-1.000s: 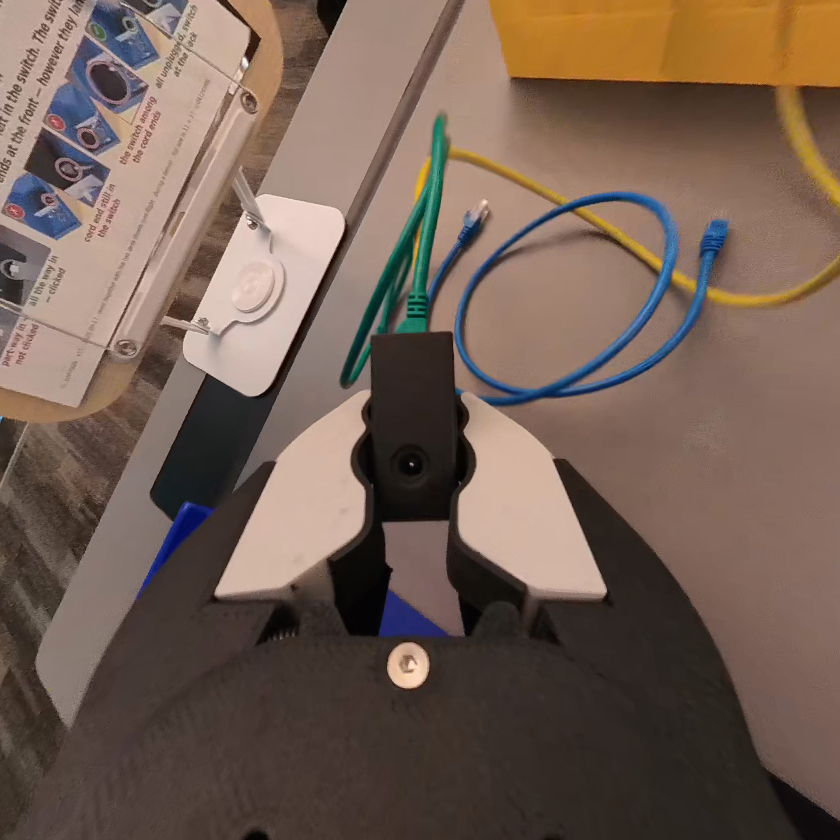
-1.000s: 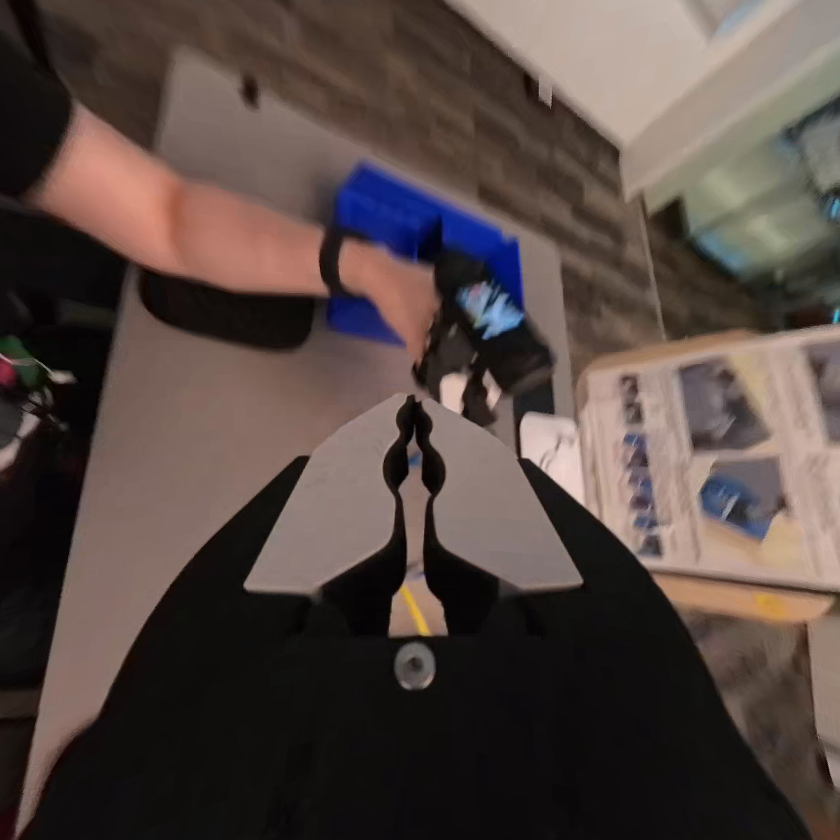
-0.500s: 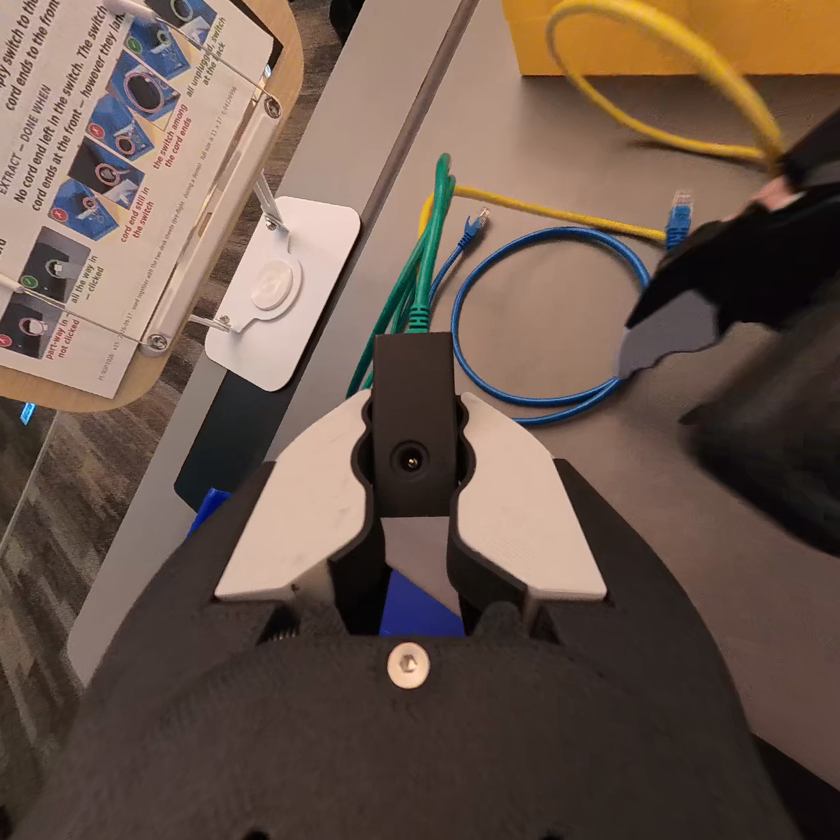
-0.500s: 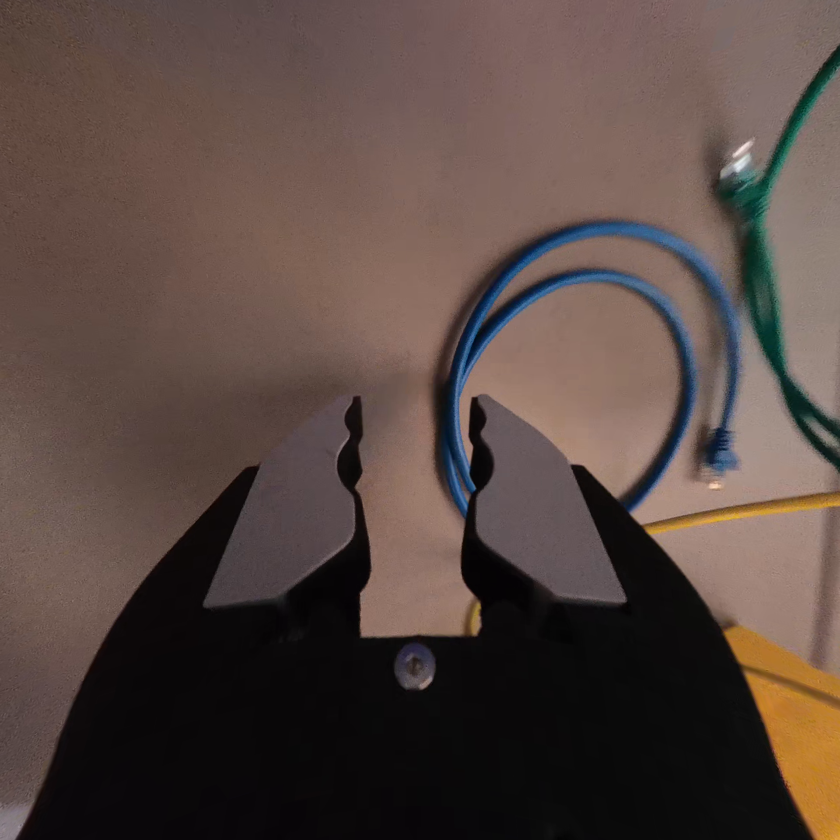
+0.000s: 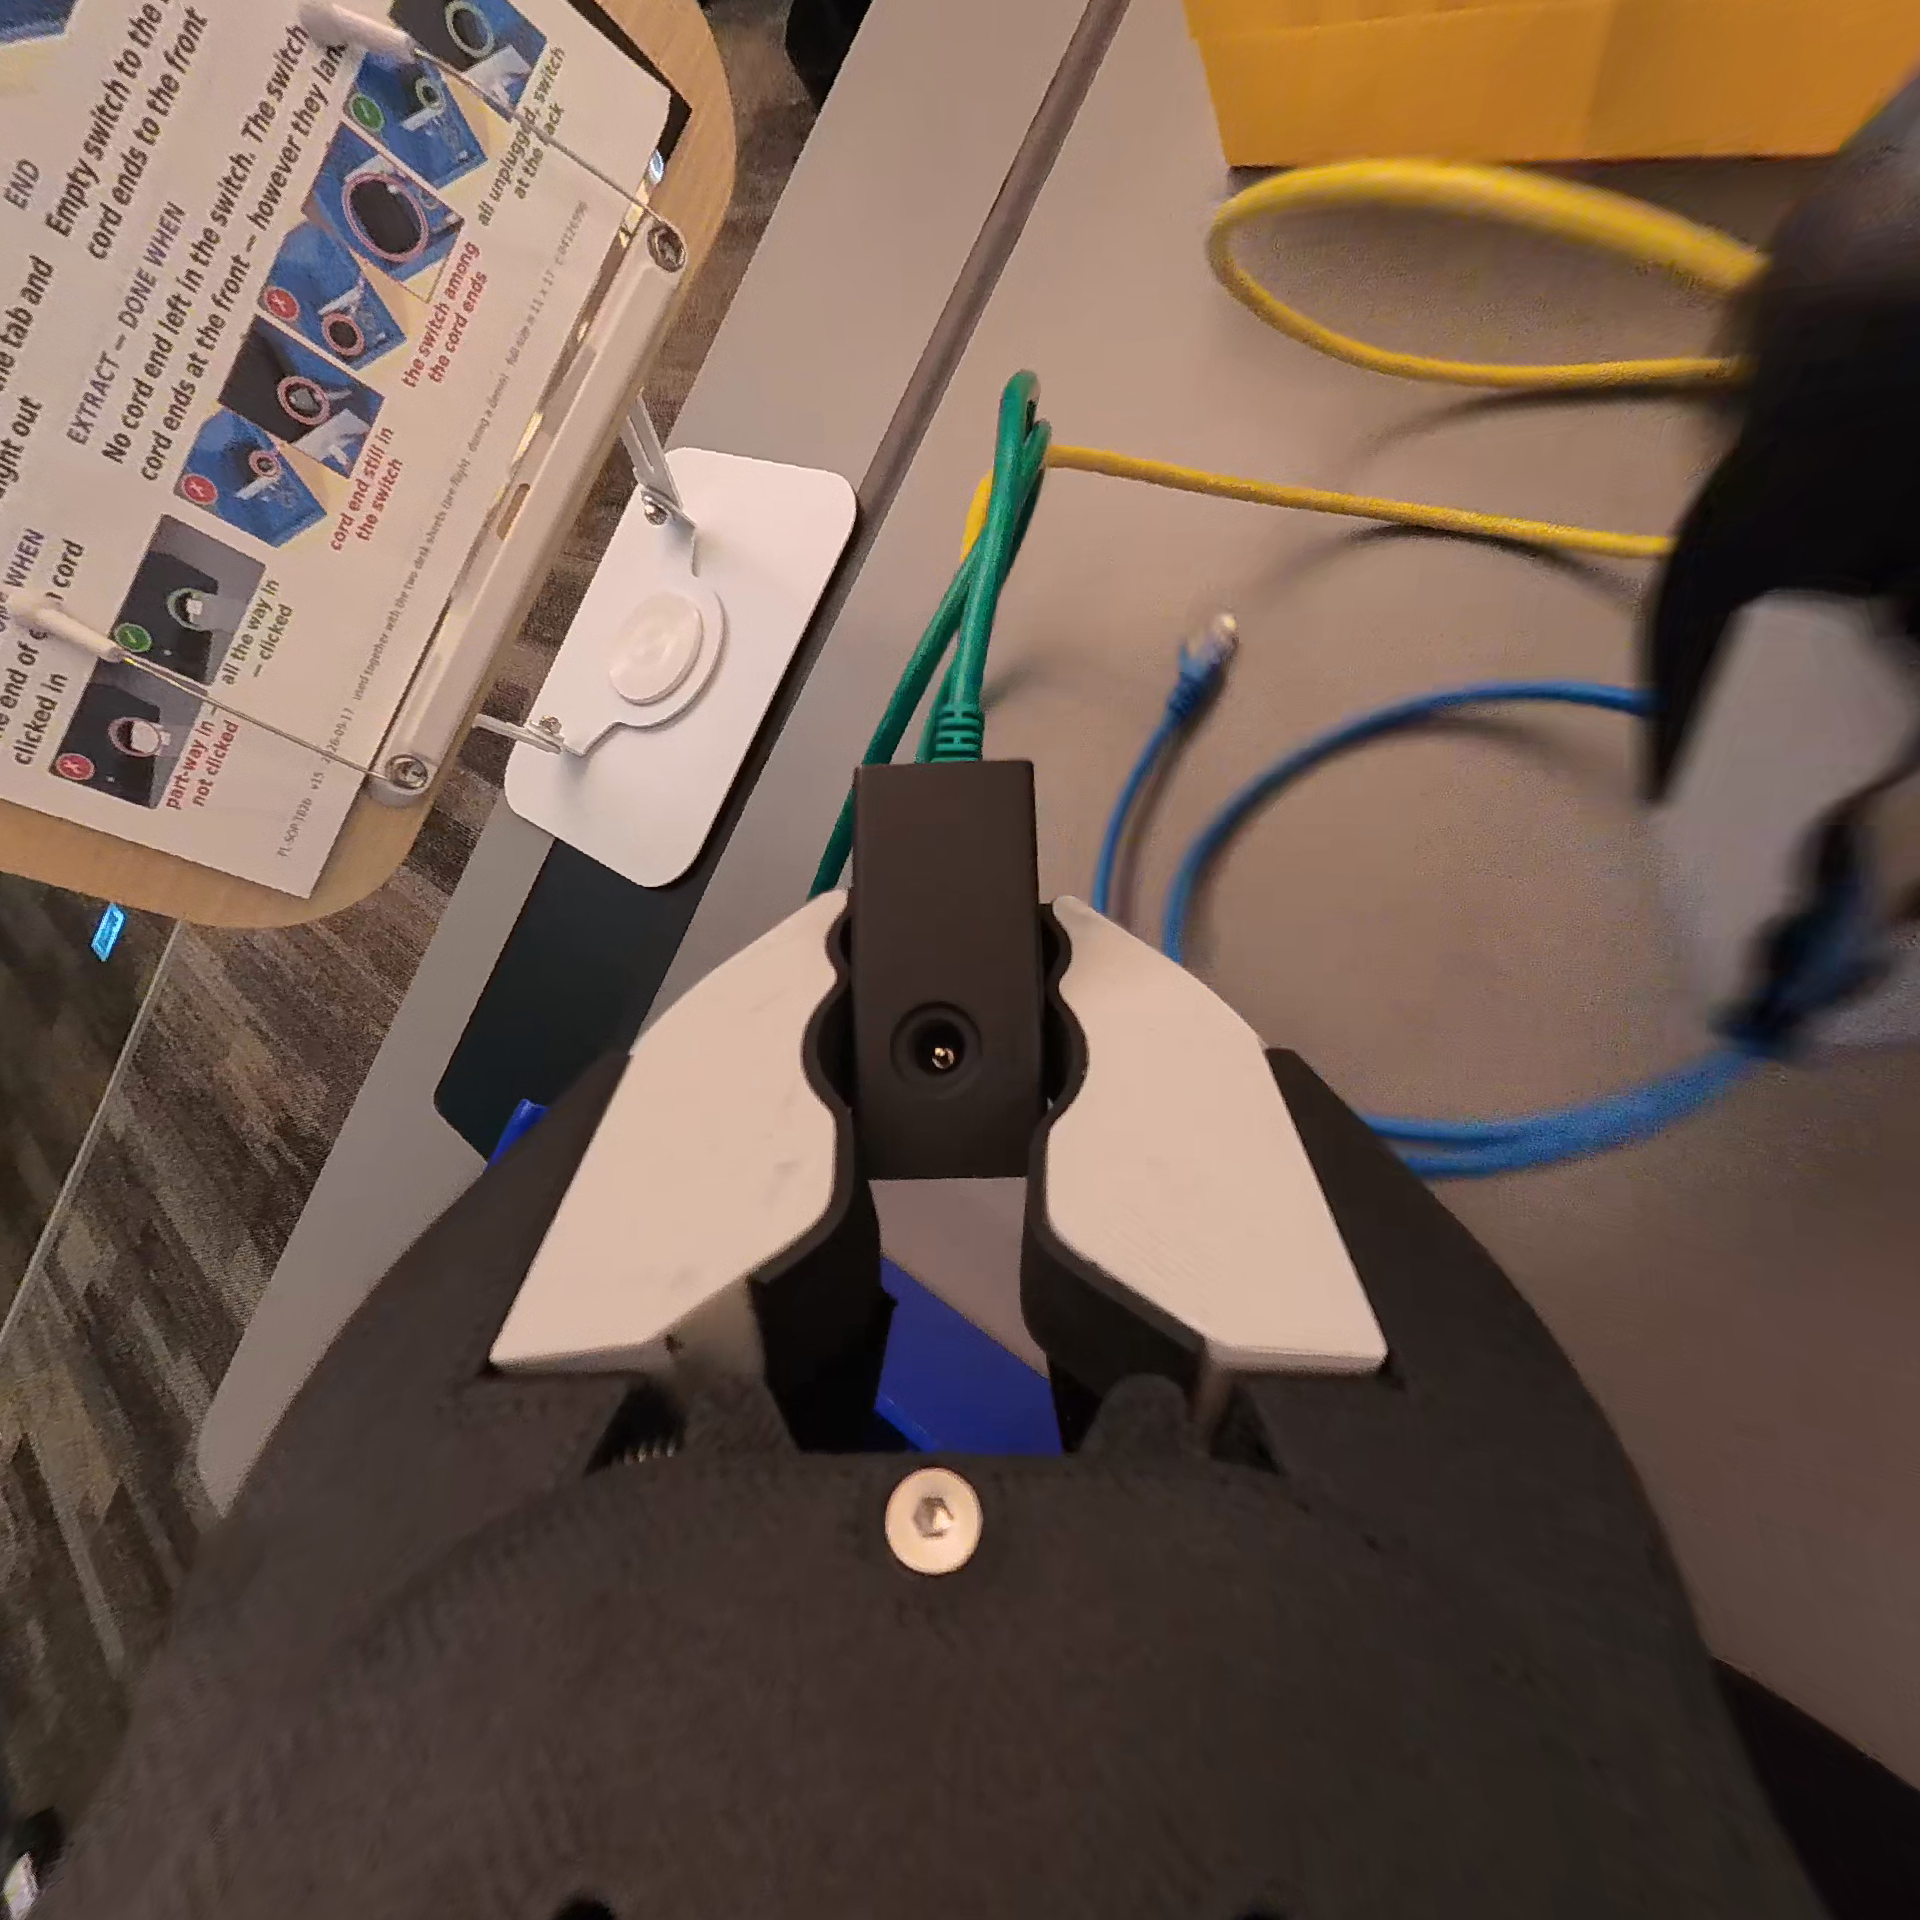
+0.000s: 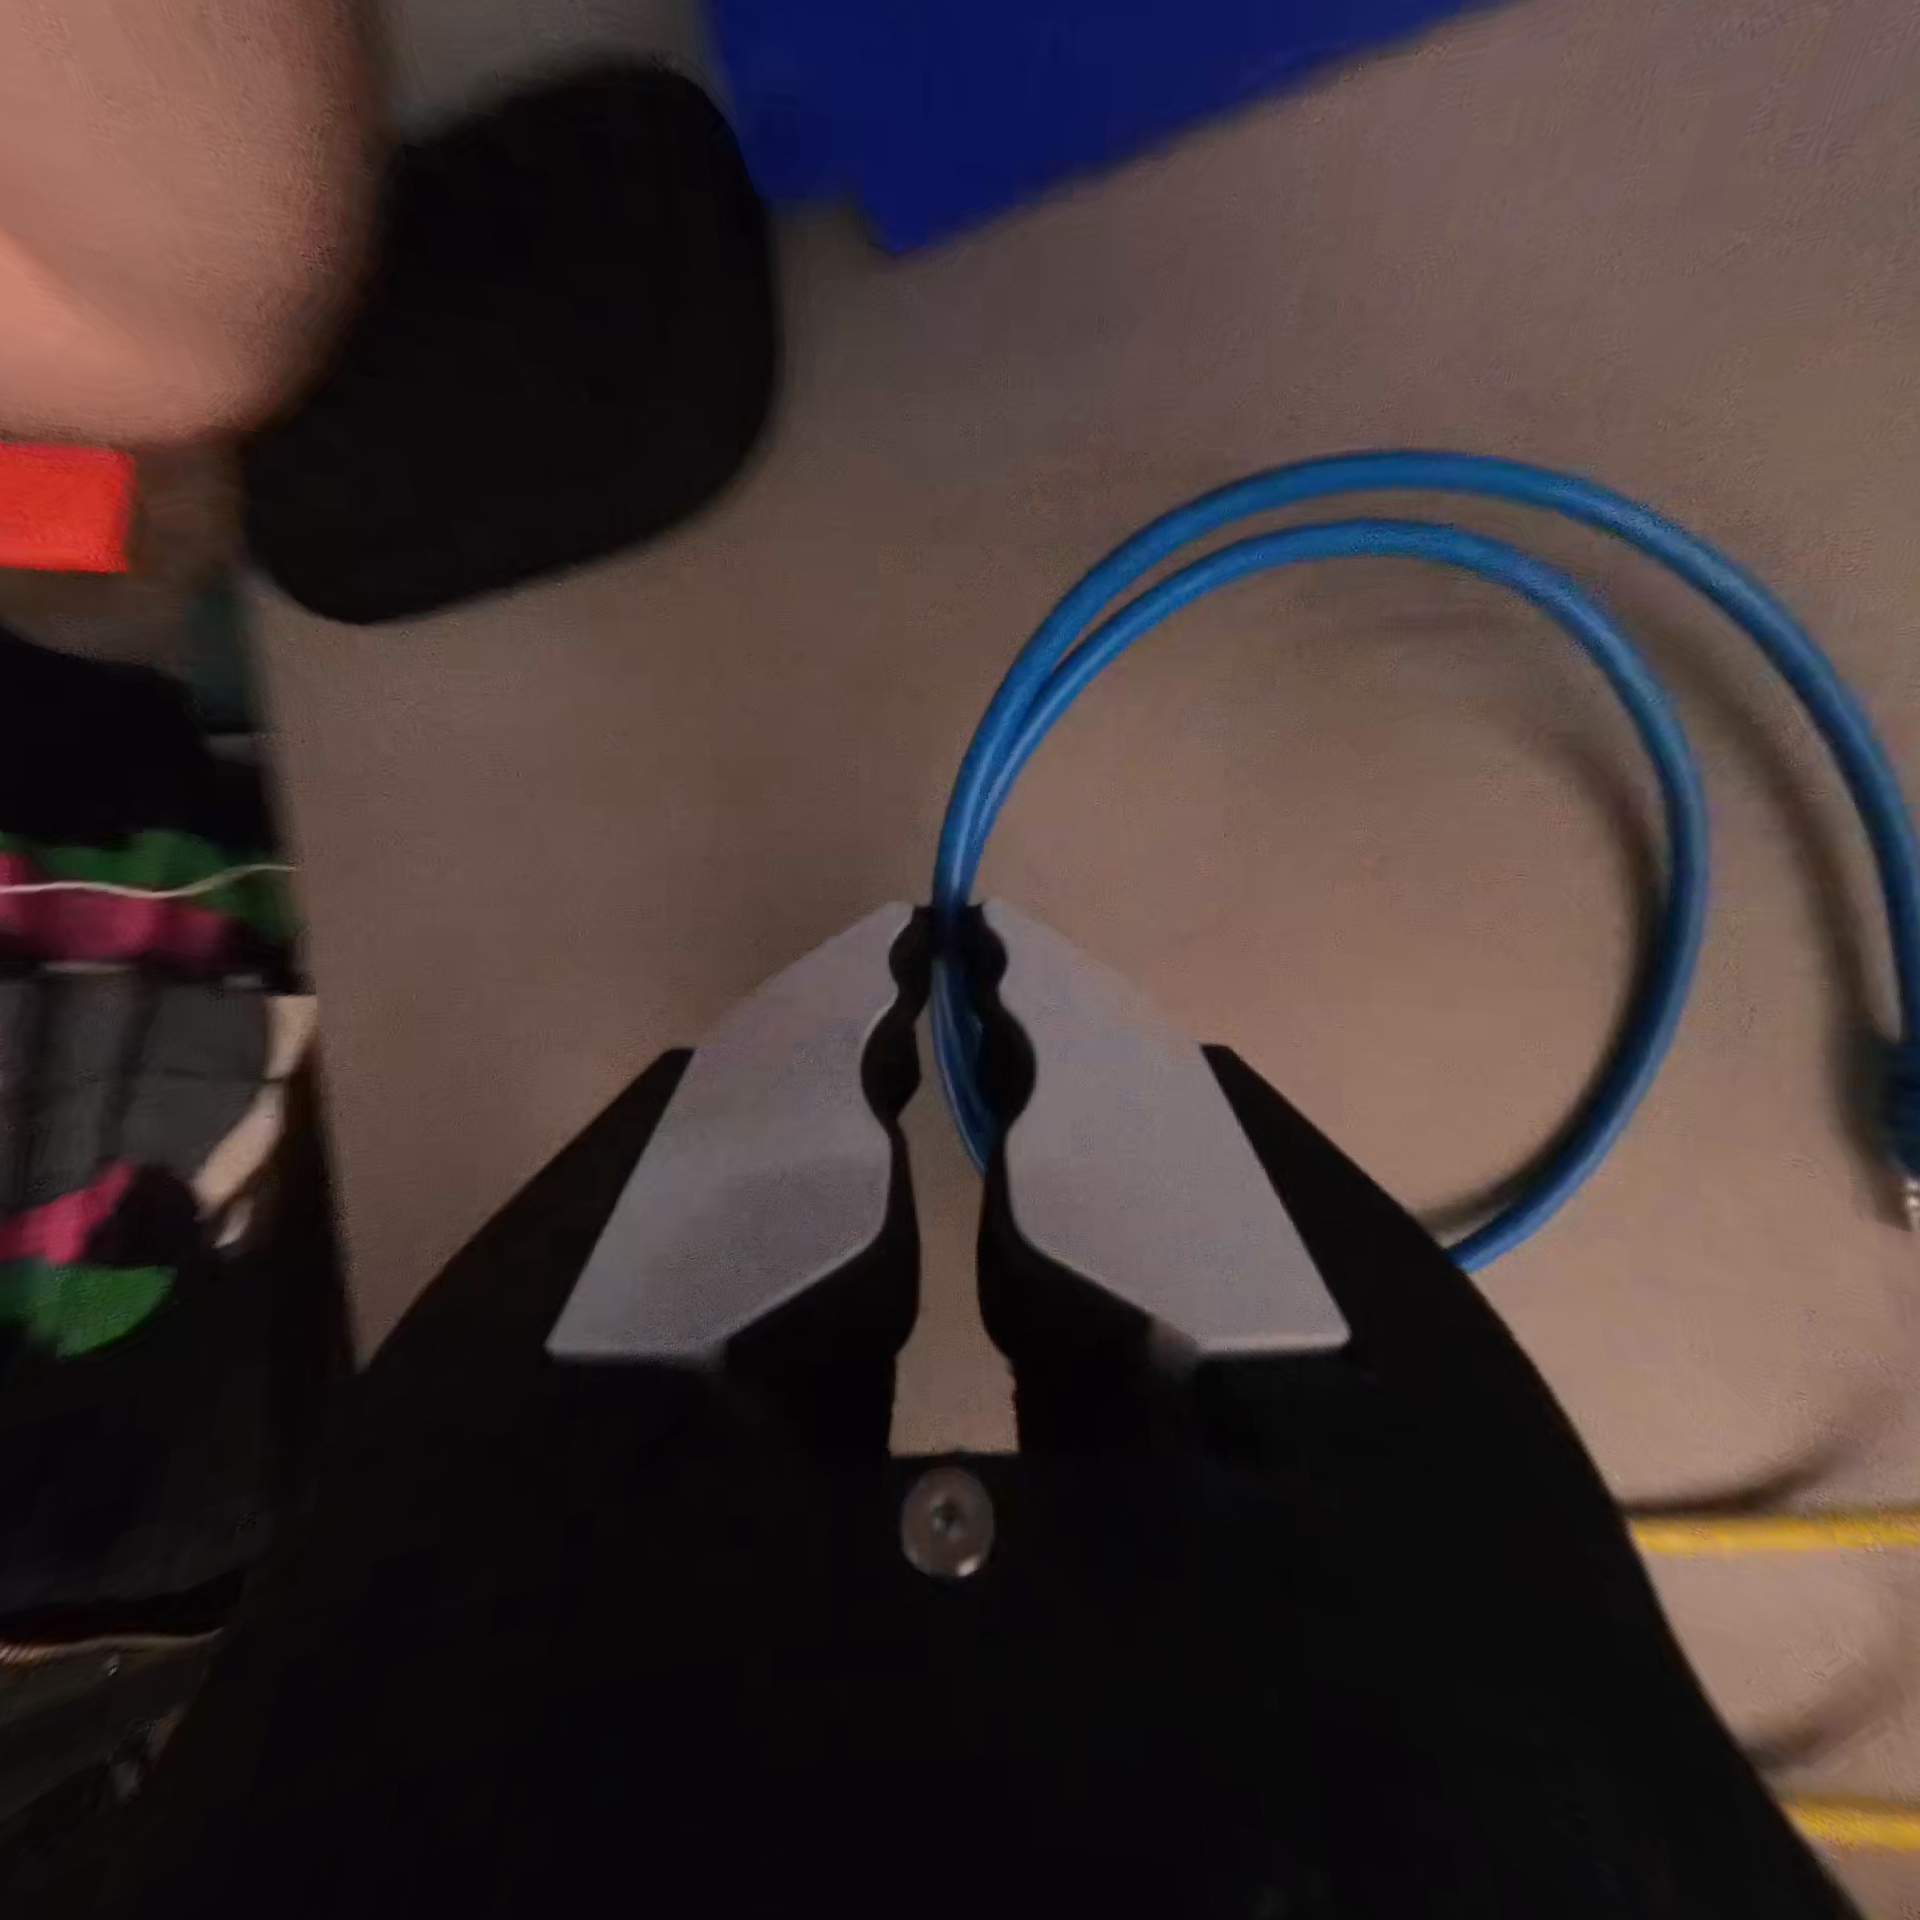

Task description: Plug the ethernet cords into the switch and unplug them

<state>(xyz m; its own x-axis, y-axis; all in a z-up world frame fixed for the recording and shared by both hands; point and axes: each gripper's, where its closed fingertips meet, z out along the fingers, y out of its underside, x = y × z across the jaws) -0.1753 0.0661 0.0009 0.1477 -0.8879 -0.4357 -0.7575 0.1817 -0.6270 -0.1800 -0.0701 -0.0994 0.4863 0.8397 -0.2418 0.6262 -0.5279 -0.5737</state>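
My left gripper (image 5: 943, 925) is shut on the black switch (image 5: 943, 852) and holds it over the grey table. A green cord (image 5: 977, 582) runs away from the switch, and its plug (image 5: 954, 727) meets the switch's far end. My right gripper (image 6: 948, 920) is shut on the doubled loop of a blue cord (image 6: 1351, 488). It shows blurred in the left wrist view (image 5: 1787, 831), at the right over the blue cord (image 5: 1299, 748). One blue plug (image 5: 1205, 644) lies free on the table, and a blue plug also shows in the right wrist view (image 6: 1891, 1132). A yellow cord (image 5: 1351, 509) lies behind.
An instruction sheet on a wooden stand (image 5: 312, 416) with a white base plate (image 5: 675, 665) sits beyond the table's left edge. A yellow box (image 5: 1507, 83) is at the back. A blue bin (image 6: 1039, 104), a black pad (image 6: 520, 364) and a person's arm (image 6: 156, 208) show in the right wrist view.
My right gripper was open above the blue cord half a second ago and is now shut on its loop. My left gripper still holds the switch, nearly unmoved.
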